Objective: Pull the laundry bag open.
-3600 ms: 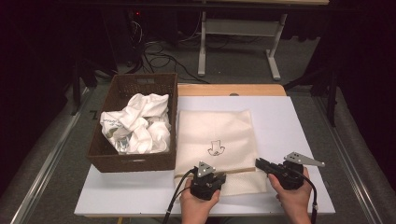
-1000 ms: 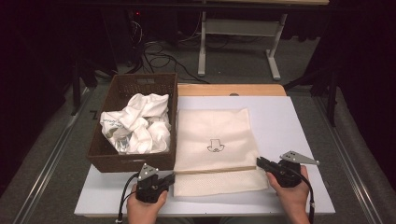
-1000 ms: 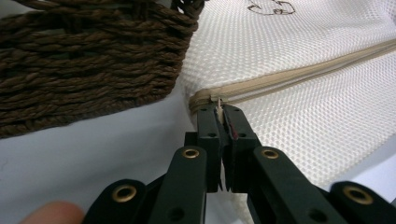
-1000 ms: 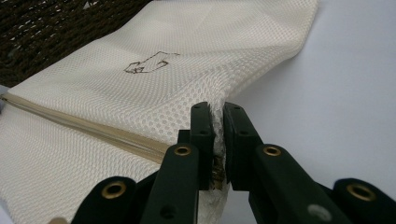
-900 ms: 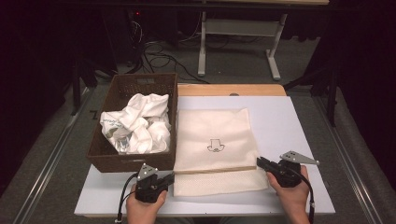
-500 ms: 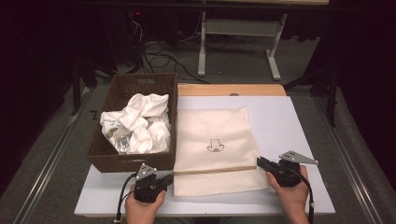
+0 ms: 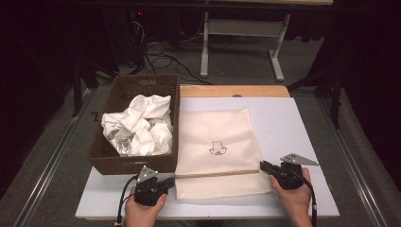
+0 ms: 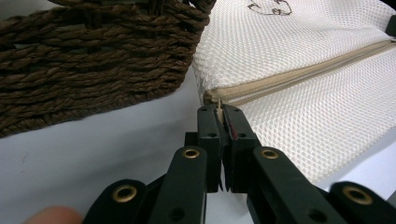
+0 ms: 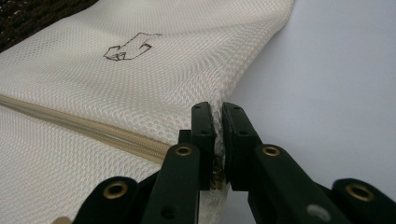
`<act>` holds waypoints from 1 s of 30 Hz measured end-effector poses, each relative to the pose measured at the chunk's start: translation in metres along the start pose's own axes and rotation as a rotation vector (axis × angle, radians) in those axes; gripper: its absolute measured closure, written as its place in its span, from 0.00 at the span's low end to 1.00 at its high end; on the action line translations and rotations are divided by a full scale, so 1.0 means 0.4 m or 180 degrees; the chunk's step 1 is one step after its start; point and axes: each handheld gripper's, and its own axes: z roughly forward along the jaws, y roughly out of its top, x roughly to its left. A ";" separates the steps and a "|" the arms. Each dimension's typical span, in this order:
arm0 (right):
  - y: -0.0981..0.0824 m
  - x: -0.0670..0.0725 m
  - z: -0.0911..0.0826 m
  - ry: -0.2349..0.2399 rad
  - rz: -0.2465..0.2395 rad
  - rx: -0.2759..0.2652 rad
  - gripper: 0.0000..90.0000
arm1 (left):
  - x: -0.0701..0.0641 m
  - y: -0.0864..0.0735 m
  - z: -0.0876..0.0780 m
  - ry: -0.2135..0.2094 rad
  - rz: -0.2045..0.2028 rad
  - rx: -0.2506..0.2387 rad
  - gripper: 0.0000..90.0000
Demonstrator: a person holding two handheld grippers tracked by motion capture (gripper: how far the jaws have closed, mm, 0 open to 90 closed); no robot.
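Note:
A cream mesh laundry bag (image 7: 217, 142) lies flat on the white table, a small dark drawing on it and a tan zipper (image 7: 217, 173) running across near its front. My left gripper (image 7: 166, 183) is at the zipper's left end. In the left gripper view its jaws are shut on the zipper pull (image 8: 220, 108), next to the mesh bag (image 8: 299, 51). My right gripper (image 7: 263, 165) is shut on the bag's right edge by the zipper's other end. The right gripper view shows mesh (image 9: 140, 93) pinched between the pads (image 9: 205, 126).
A brown woven basket (image 7: 127, 163) with crumpled white cloths (image 7: 142, 123) stands at the left, touching the bag's side and close to my left gripper. Bare white table (image 7: 293, 123) lies to the right. A wooden board (image 7: 231, 91) sits at the back edge.
Since 3.6 seconds ago my left gripper has moved left along the zipper to its left end. Over the last second nothing has visibly moved.

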 end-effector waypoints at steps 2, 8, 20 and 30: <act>-0.003 0.000 0.005 -0.0026 -0.0021 0.0045 0.94 | 0.001 0.000 0.000 0.0004 0.0008 0.0006 0.96; -0.010 -0.001 0.018 -0.0041 -0.0019 0.0128 0.95 | -0.001 -0.002 0.003 0.0026 0.0036 0.0012 0.96; -0.022 -0.004 0.035 -0.0081 -0.0053 0.0261 0.95 | 0.000 -0.005 0.007 0.0045 0.0059 0.0038 0.96; -0.025 -0.005 0.037 -0.0080 -0.0055 0.0295 0.95 | 0.003 -0.006 0.008 0.0057 0.0093 0.0065 0.96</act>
